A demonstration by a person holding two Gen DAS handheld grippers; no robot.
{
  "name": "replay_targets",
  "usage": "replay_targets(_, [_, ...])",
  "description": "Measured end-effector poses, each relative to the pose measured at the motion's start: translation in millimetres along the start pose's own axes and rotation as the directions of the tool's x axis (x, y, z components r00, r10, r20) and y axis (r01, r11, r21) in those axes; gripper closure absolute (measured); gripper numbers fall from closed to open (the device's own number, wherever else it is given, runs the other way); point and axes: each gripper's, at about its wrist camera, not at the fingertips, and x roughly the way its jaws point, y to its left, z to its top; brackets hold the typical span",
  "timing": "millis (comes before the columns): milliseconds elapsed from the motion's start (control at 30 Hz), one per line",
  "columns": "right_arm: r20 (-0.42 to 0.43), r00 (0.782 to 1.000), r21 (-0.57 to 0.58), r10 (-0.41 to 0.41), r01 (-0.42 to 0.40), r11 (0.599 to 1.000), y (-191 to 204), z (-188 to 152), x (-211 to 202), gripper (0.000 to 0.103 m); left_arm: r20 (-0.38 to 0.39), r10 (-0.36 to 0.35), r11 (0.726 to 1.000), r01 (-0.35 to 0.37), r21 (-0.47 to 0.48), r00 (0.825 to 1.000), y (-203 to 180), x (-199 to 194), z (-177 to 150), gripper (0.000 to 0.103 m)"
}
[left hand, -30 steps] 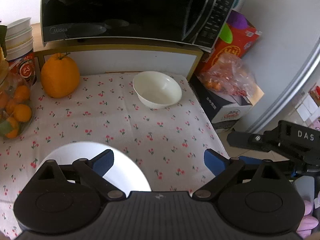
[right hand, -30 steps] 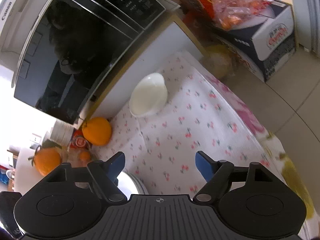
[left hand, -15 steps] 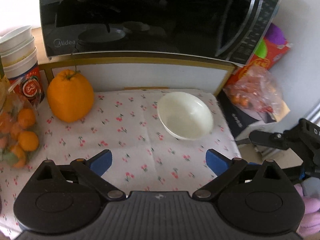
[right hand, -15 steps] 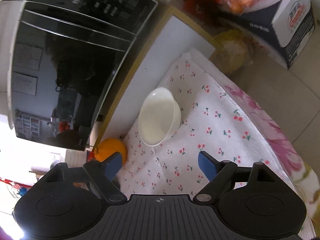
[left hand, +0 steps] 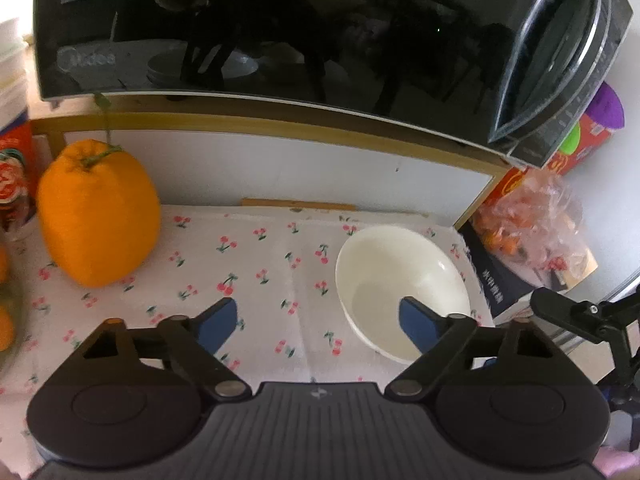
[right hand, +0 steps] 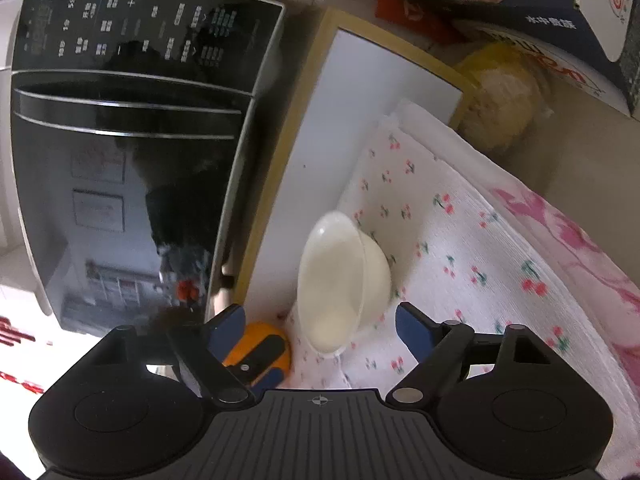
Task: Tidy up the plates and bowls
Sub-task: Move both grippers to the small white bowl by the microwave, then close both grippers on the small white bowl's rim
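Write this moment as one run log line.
left gripper: open, closing | right gripper: open, empty | white bowl: on cherry cloth, ungripped

Left gripper (left hand: 316, 322) angled steeply down over the white bowl (left hand: 400, 280) — its 2 blue-padded jaws apart after just closing in somewhat, the right-hand pad (left hand: 416, 322) above the bowl's hollow, nothing pinched. Right gripper (right hand: 320, 326) tilted only slightly down, rolled sideways, jaws apart and empty — the bowl just ahead between the tips, untouched.

Black microwave (left hand: 280, 28) on a wood-edged shelf (left hand: 260, 124); cherry-print tablecloth (left hand: 260, 272) below
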Motion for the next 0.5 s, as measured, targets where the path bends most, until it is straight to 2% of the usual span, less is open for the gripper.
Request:
replay_targets(33, [0.009,1.000,-0.003,-0.004,0.004,1.000,0,0,3,0.027,0.005,-0.011,1.000,0.011,0.000,1.000,1,2,1,0.025])
replay_targets(100, [0.027,0.999,0.001,-0.018,0.018,1.000,-3,0,9,0.038,0.011,-0.036,0.999,0.036,0.007,0.999,-1,7,2,0.042])
replay_targets(167, [0.038,0.999,0.012,-0.024,0.024,1.000,-7,0,15,0.053,0.012,-0.057,0.998,0.057,0.002,0.998,0,11,3,0.053])
replay_targets(200, [0.042,0.999,0.015,-0.030,0.029,0.999,-9,0,18,0.056,0.014,-0.068,0.998,0.068,-0.004,0.998,0,13,3,0.059])
replay_targets(267, [0.047,0.998,0.004,-0.047,0.046,0.999,-11,-1,22,0.064,0.021,-0.088,0.996,0.088,-0.013,0.996,1,16,2,0.064])
replay_targets(500, [0.079,0.992,-0.024,-0.098,0.100,0.995,-13,-4,28,0.079,0.028,-0.109,0.994,0.109,0.005,0.994,-4,23,0,0.081])
